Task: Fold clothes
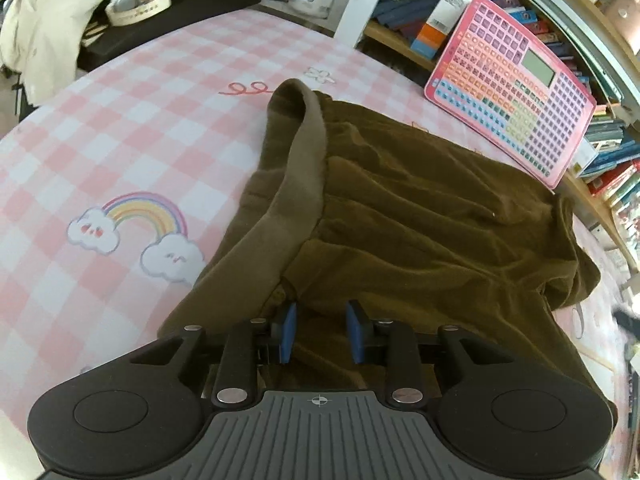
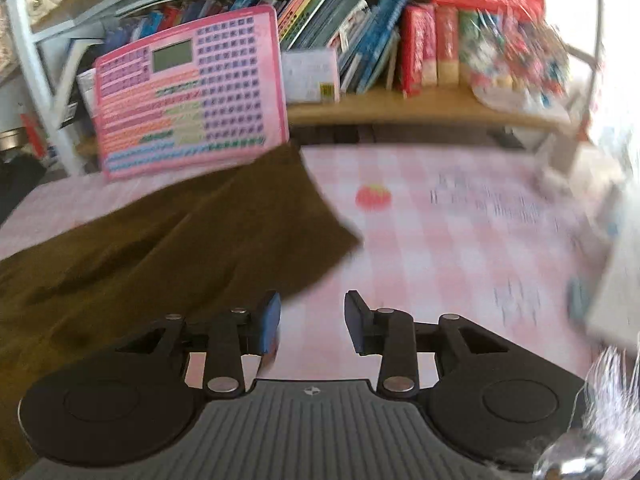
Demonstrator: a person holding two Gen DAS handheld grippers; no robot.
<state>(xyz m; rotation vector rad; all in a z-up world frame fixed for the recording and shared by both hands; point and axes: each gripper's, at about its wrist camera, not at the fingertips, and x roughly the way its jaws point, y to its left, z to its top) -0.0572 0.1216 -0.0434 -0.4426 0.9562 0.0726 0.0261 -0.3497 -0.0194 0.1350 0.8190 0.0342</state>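
Observation:
A brown garment point(image 1: 400, 208) lies bunched on the pink checked tablecloth point(image 1: 120, 140), its lighter waistband point(image 1: 296, 176) running from the far end toward me. My left gripper point(image 1: 321, 332) hovers open just over the near part of the cloth, with nothing pinched between its blue pads point(image 1: 289, 330). In the right wrist view the same brown garment point(image 2: 180, 240) spreads across the left, its corner reaching toward the centre. My right gripper point(image 2: 312, 322) stands open over the bare tablecloth point(image 2: 440, 240), just right of the garment's edge. That view is blurred by motion.
A pink keyboard toy point(image 1: 516, 88) leans against a bookshelf point(image 2: 400, 104) at the table's far edge, close to the garment. A cream garment point(image 1: 40, 28) and a black box point(image 1: 192, 12) sit at the far left. White objects point(image 2: 612, 272) crowd the right side.

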